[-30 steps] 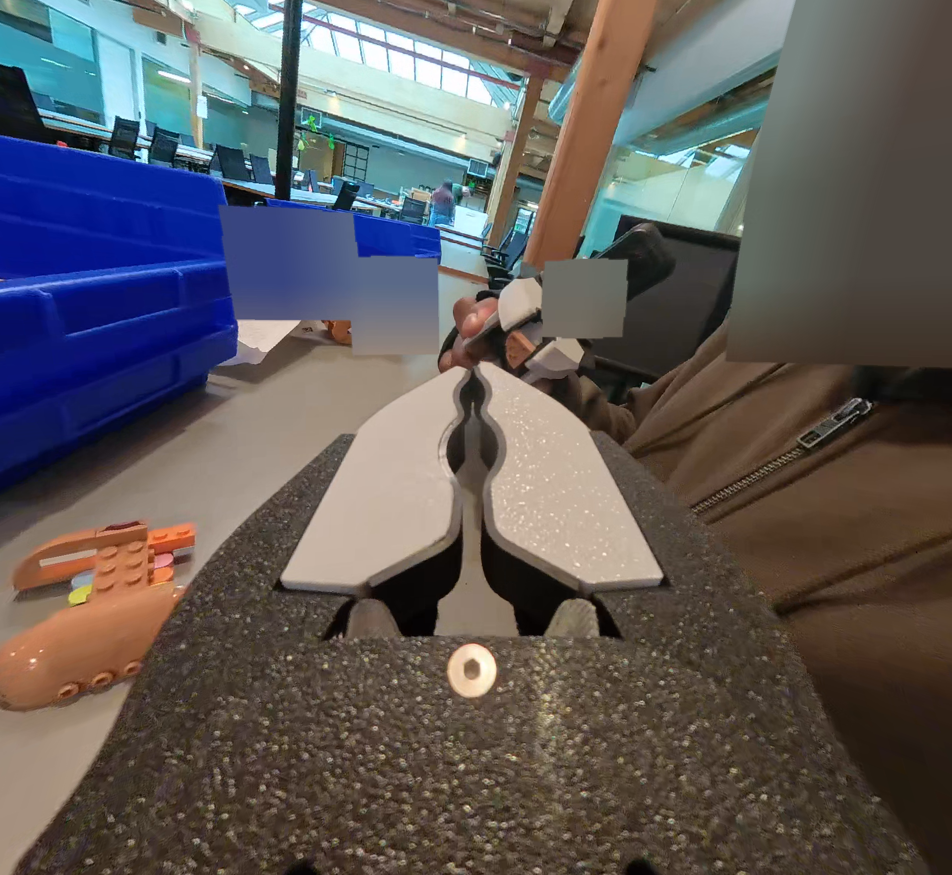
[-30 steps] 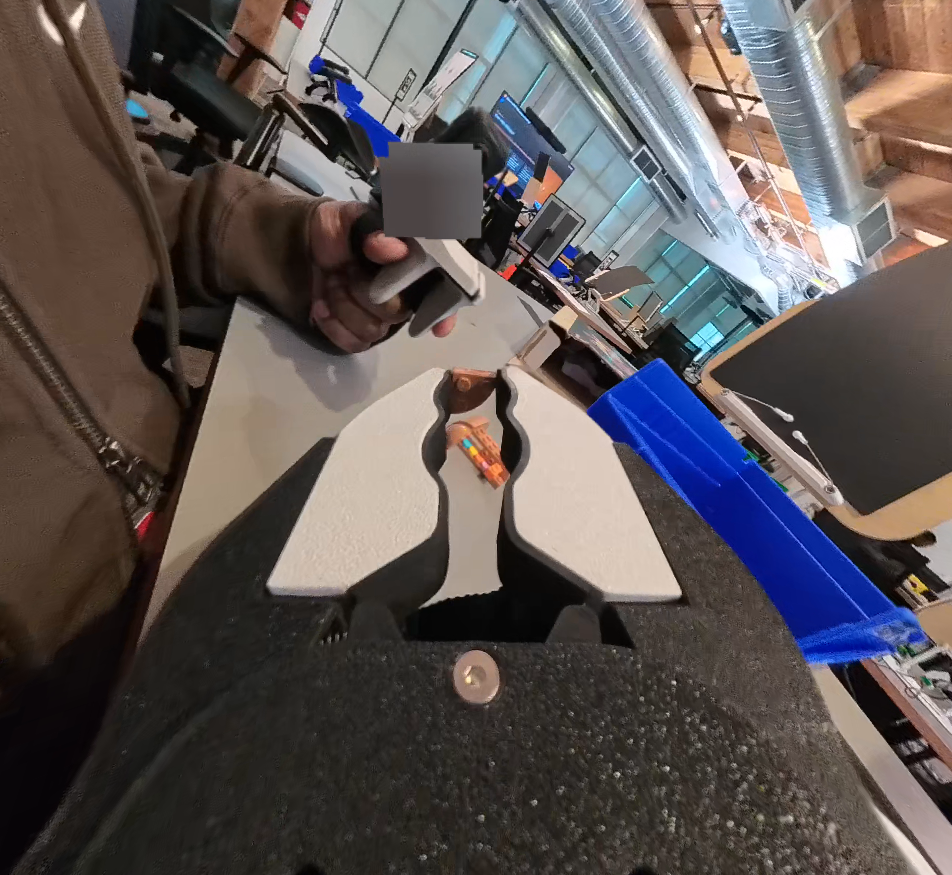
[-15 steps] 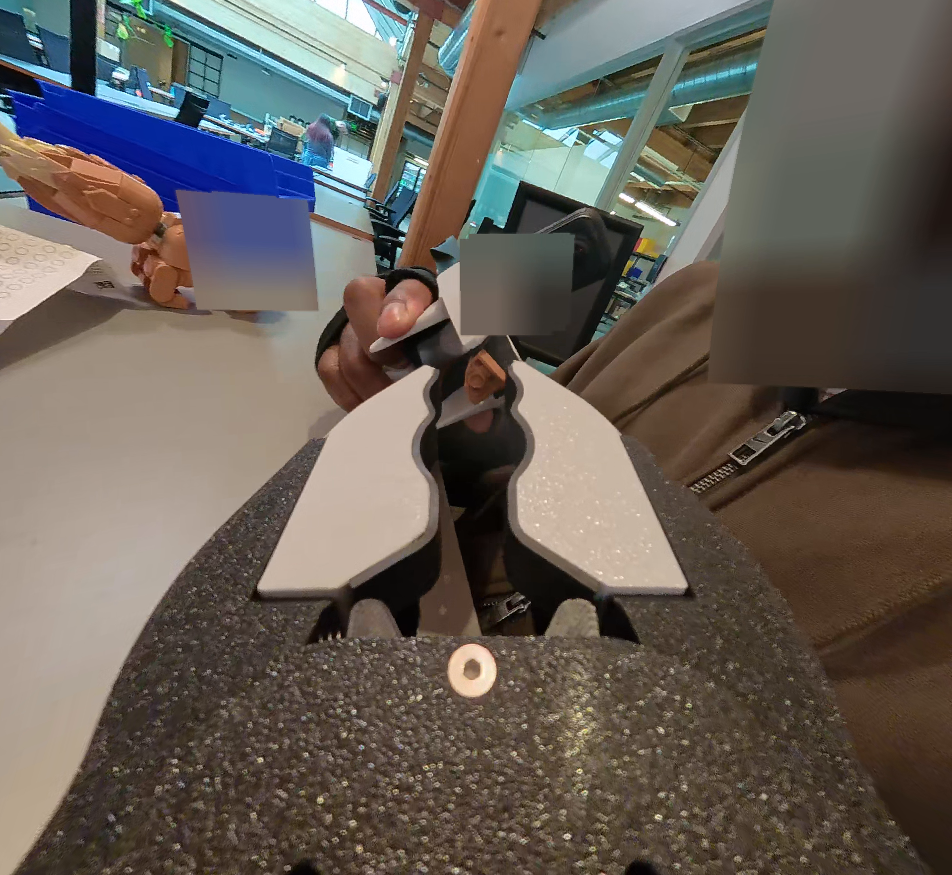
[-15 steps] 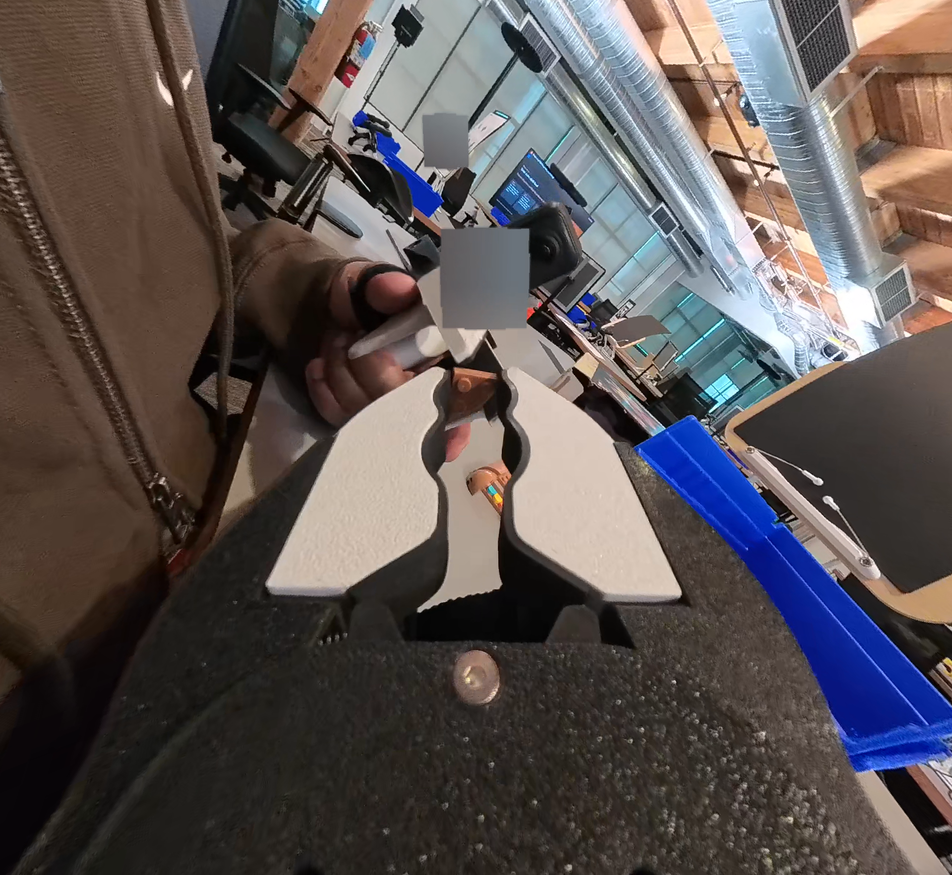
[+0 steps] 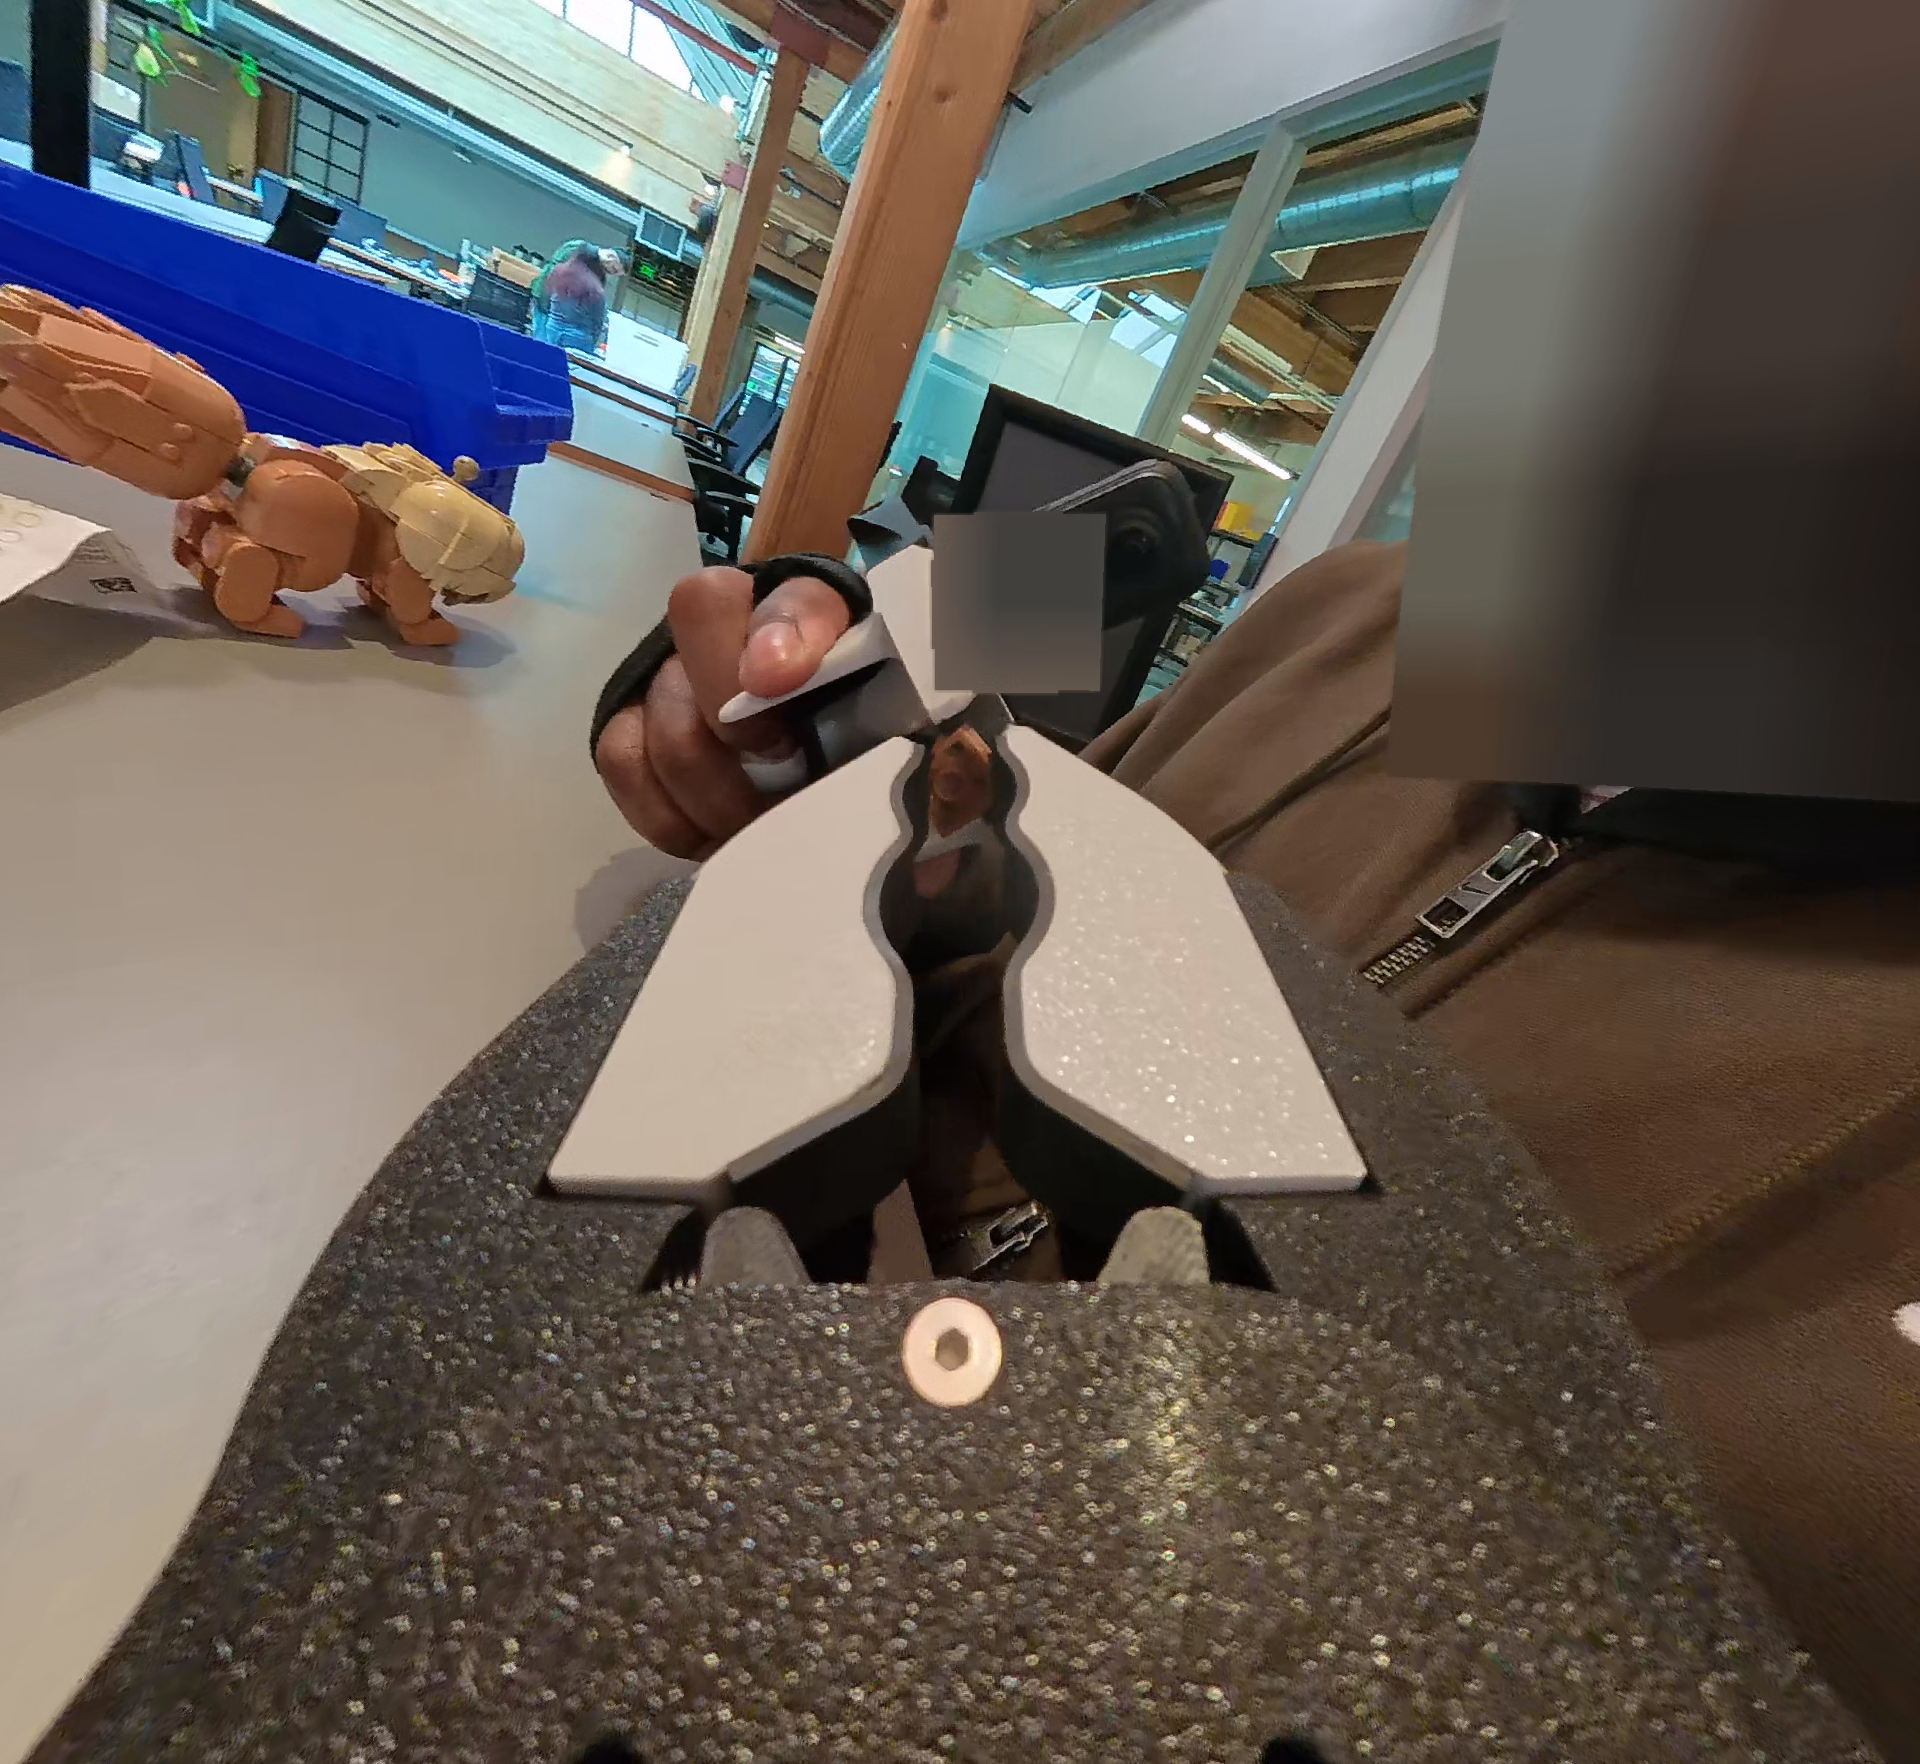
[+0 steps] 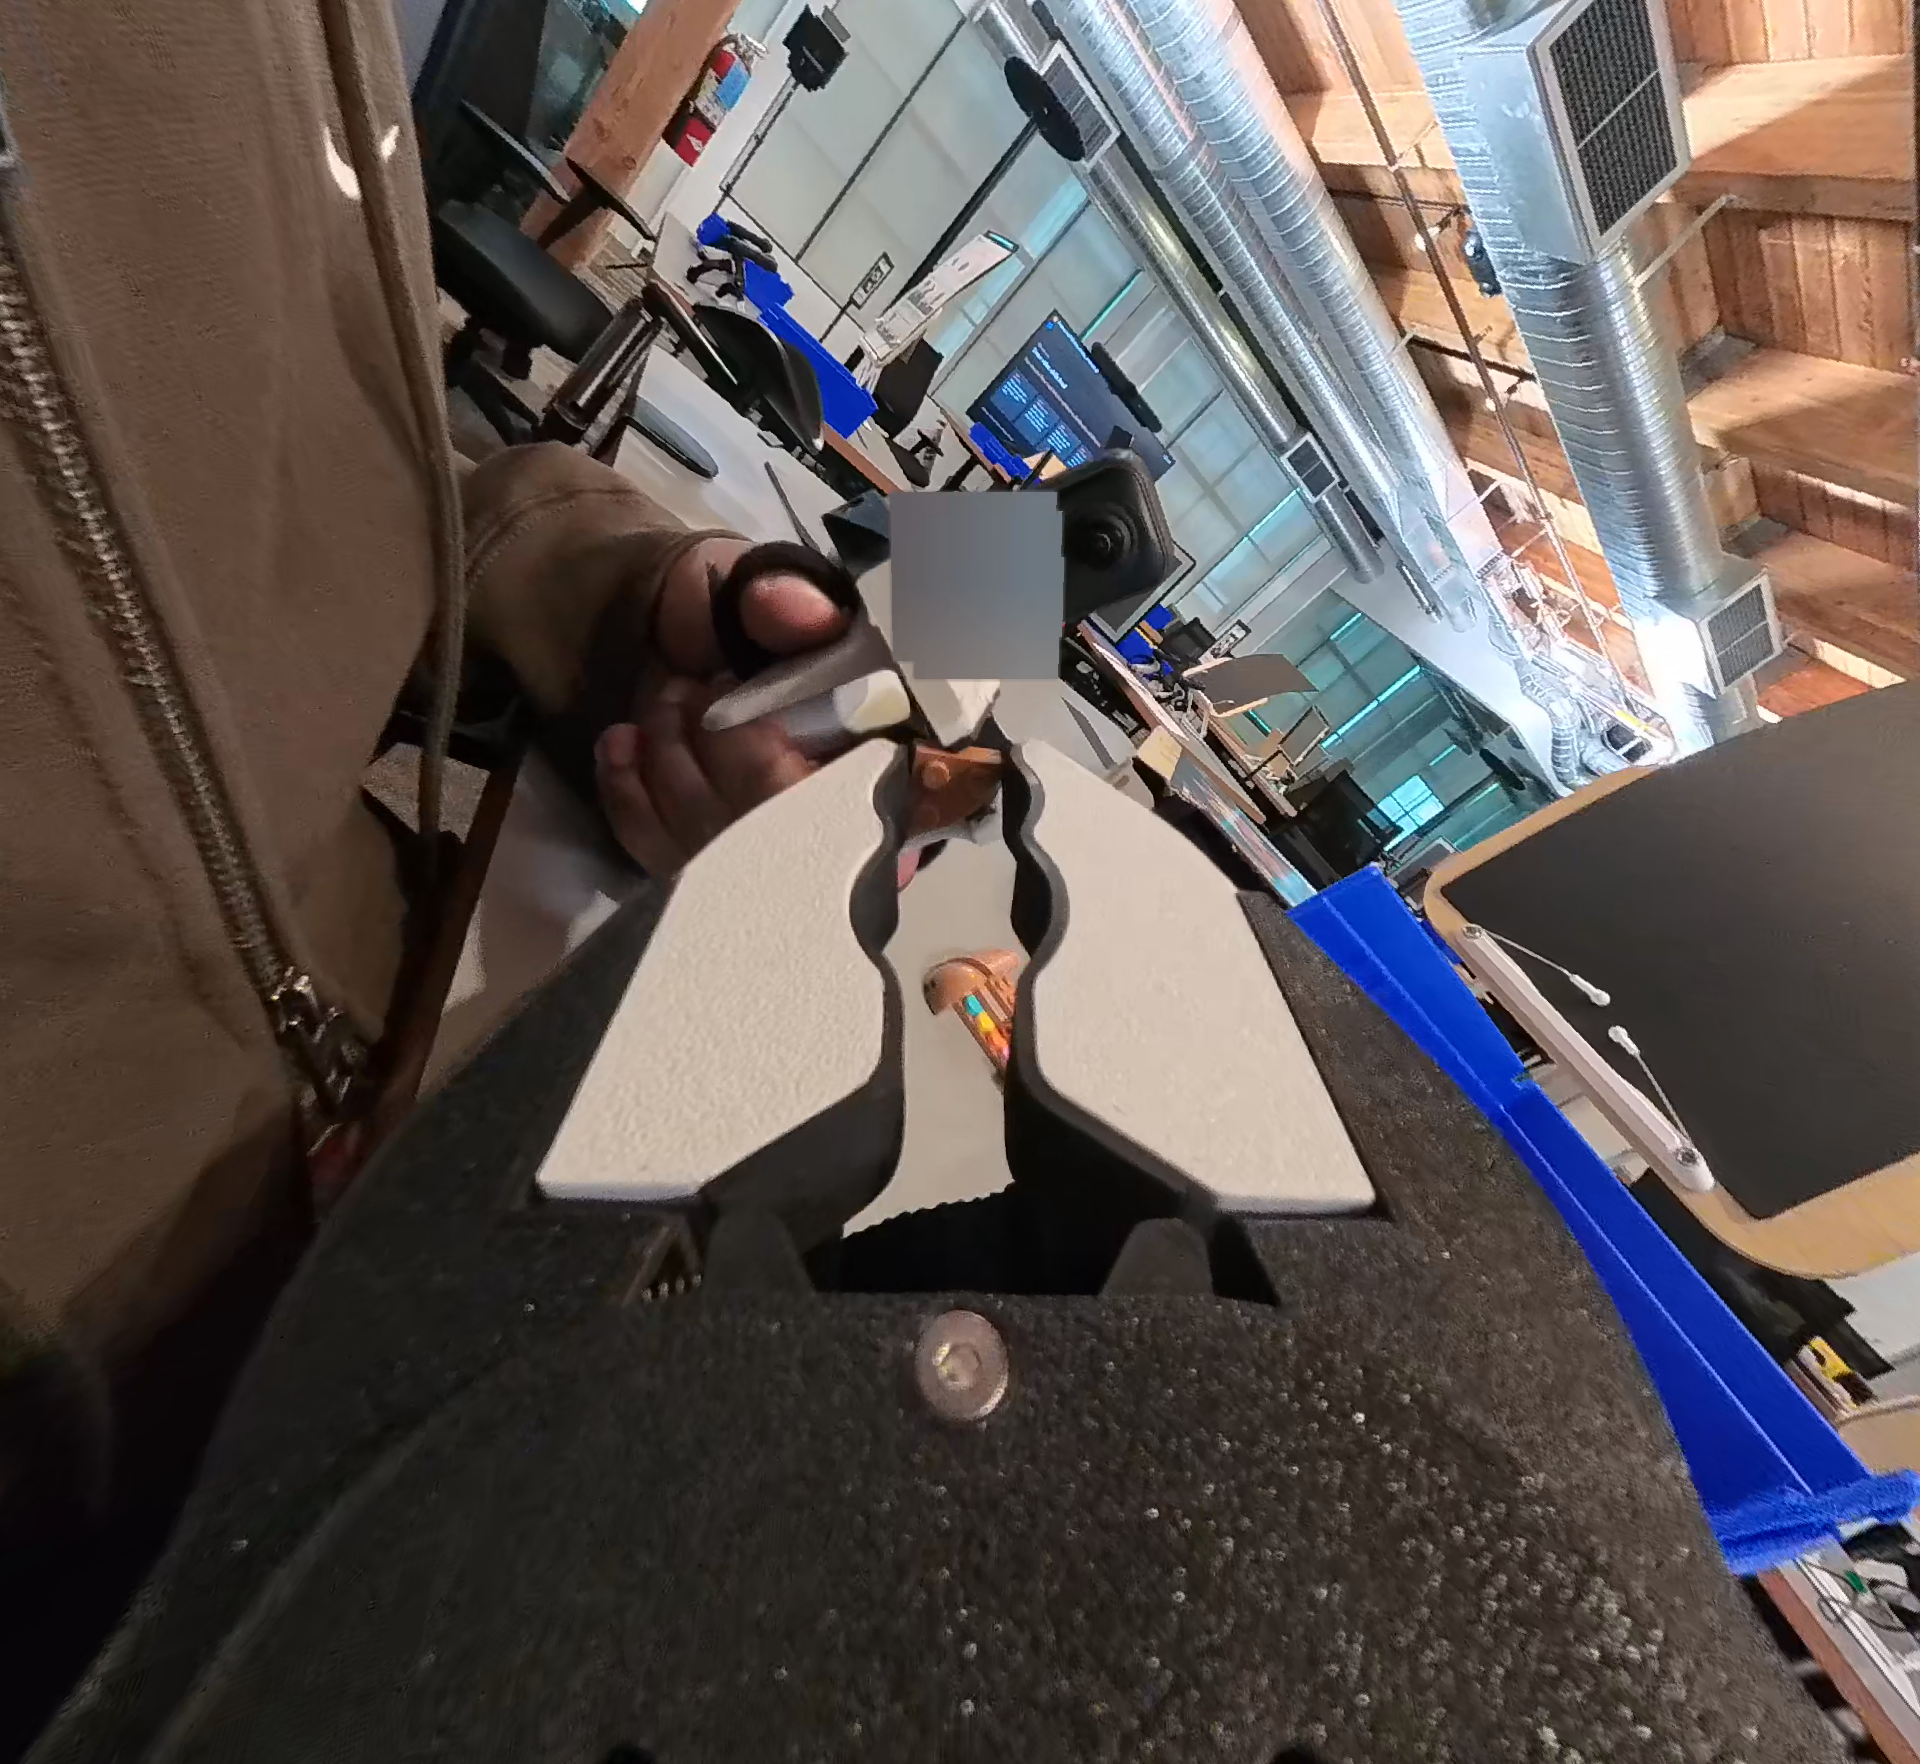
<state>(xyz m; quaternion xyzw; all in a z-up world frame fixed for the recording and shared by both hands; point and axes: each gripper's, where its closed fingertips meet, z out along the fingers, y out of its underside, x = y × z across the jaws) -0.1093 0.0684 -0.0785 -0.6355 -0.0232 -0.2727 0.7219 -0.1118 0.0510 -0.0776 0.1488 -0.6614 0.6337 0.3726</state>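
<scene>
Above grey table [image 5: 260, 883], both grippers' tips pinch brown brick [image 5: 951, 784].

Two grippers: left gripper [image 5: 961, 758] and right gripper [image 6: 951, 758], each with a pair of jaws. Two hands, one per handle: right hand [image 5: 717, 706] at 11 o'clock of the left jaws, left hand [image 6: 727, 675] at 10 o'clock of the right jaws. One small brown piece [image 6: 951, 779] between the jaw tips. One brick-built animal [image 5: 343, 519] on the worktop [image 5: 260, 883], at 10 o'clock. One orange part with coloured studs [image 6: 977, 997]. One sheet of paper [image 5: 42, 540] at 9 o'clock. One blue bin [image 5: 312, 343] per view (same bin or a second one, cannot tell). Two wooden posts [image 5: 914, 208] at 12 o'clock.
</scene>
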